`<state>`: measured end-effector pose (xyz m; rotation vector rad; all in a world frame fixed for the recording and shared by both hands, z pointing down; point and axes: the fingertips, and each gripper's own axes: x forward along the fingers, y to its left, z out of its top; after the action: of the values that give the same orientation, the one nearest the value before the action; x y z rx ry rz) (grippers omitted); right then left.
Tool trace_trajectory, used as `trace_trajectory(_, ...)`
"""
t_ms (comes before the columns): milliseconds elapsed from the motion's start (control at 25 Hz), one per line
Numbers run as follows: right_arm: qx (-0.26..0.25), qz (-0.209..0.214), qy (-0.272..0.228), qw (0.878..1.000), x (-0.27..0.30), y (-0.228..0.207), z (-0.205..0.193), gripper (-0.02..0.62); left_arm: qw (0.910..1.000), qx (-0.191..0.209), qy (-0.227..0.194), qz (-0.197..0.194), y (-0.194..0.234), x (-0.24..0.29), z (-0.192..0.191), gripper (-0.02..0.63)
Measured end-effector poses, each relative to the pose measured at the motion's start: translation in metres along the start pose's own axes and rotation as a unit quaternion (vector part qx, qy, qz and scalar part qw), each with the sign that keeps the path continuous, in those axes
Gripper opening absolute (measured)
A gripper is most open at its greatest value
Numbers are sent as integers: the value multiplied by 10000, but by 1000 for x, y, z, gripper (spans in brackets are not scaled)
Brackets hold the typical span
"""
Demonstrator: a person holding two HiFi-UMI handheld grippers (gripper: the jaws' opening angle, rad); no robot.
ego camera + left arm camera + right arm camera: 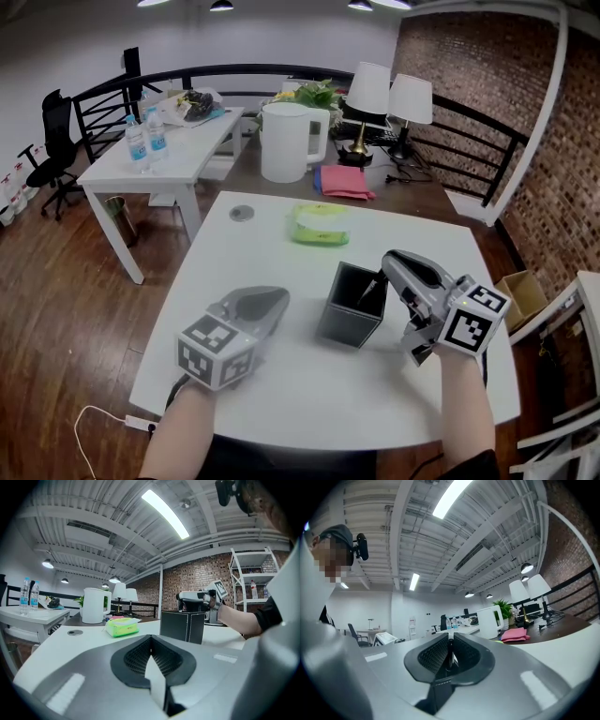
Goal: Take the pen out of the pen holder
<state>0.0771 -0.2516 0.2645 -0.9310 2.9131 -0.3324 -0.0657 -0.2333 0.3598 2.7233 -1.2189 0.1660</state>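
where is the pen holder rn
Head view: the black pen holder stands on the white table between the left gripper and right gripper, nearer the right, green packet behind it.

Left gripper [151, 639]: jaws are lying together over the white desk [56, 660]. Black pen holder [182, 626] is standing ahead, with the right gripper [197, 596] hovering at its top. Green pack [122, 626] is lying to its left. White jug [95, 605] is standing beyond.

The pen [372, 287] is hidden along its lower length inside the pen holder [349, 324] mid-frame; both forearms [186, 439] are cut off at the bottom edge.
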Motion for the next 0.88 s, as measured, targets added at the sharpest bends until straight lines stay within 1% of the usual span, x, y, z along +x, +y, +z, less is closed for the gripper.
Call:
trace_trajectory(200, -326, -89, -233, 9992, -2, 8, 28, 49, 10000, -3, 0, -9, -1, -1, 1, 0)
trace_trajectory(360, -431, -136, -472, 9979, -7, 13, 48, 49, 10000, 7, -3, -3, 0, -2, 1, 0)
trace_trajectory(560, -513, -316, -872, 9944, -30, 11, 80, 49, 10000, 6, 7, -14, 0, -1, 0, 0)
trace_trajectory(760, -513, -755, -869, 9920, -67, -4, 96, 49, 10000, 8, 6, -29, 0, -3, -1, 0)
trace_trajectory(880, -377, -1026, -879, 9901, -92, -18, 100, 49, 10000, 20, -10, -37, 1, -3, 1, 0)
